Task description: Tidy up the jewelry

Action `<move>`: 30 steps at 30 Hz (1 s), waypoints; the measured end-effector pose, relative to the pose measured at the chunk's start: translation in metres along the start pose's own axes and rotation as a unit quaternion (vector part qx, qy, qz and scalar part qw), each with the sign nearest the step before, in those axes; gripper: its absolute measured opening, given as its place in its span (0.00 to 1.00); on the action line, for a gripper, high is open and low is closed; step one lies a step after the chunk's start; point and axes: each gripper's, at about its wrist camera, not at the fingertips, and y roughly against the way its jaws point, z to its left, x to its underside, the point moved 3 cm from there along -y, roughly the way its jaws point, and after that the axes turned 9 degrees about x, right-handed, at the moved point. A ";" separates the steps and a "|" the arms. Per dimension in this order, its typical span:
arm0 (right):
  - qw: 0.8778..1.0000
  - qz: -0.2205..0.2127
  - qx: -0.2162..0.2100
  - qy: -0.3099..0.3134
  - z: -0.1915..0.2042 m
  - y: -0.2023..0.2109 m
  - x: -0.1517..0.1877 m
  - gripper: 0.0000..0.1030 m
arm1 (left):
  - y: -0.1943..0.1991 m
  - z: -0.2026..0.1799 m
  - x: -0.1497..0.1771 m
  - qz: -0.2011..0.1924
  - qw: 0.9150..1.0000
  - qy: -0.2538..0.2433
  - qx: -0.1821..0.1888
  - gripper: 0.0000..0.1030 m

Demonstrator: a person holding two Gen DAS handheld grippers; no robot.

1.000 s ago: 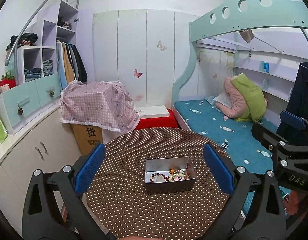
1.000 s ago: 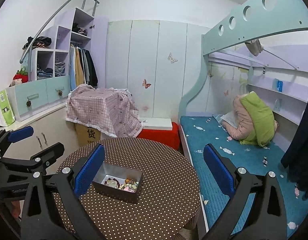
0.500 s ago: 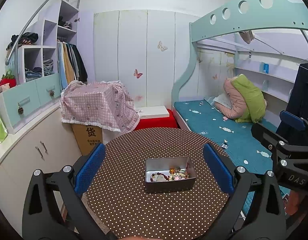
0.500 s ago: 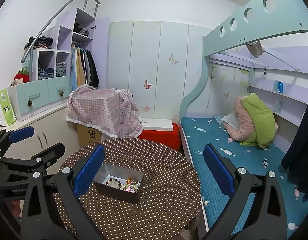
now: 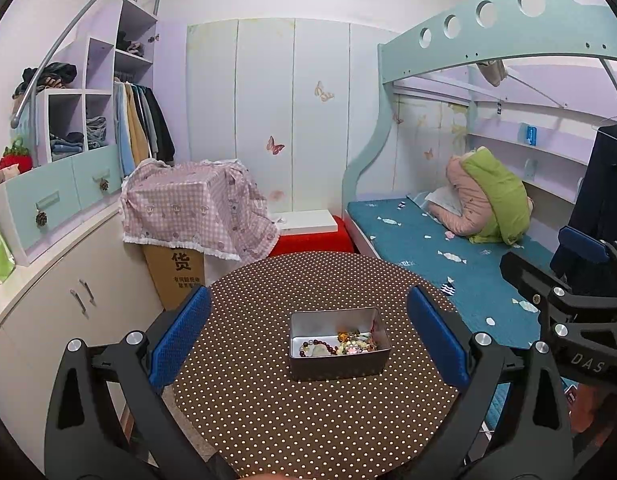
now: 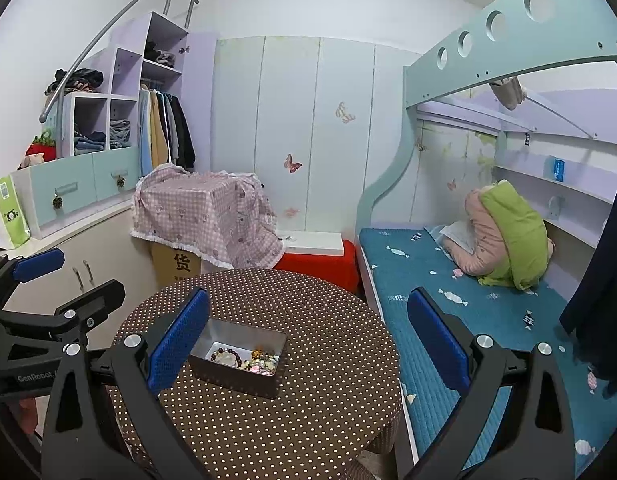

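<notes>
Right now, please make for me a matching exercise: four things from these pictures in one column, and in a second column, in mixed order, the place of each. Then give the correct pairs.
Things:
1. metal tin
2. bead bracelet
3. pink checked cloth
4. green and pink quilt

Places:
A. draped over a cardboard box
B. on the blue mattress
C. on the dotted round table
D. inside the tin

Pairs: 1-C, 2-D, 3-A, 4-B
</notes>
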 end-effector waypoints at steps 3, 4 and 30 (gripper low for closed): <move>1.000 0.001 0.001 0.000 0.000 0.000 0.000 0.93 | 0.002 0.000 0.002 -0.001 1.000 0.000 0.002 0.95; 1.000 0.001 0.001 0.001 0.001 0.000 0.000 0.93 | 0.002 0.000 0.002 -0.002 1.000 0.001 0.002 0.95; 1.000 0.014 0.010 -0.006 0.001 0.001 0.007 0.93 | 0.003 0.004 0.010 0.007 1.000 -0.005 -0.005 0.95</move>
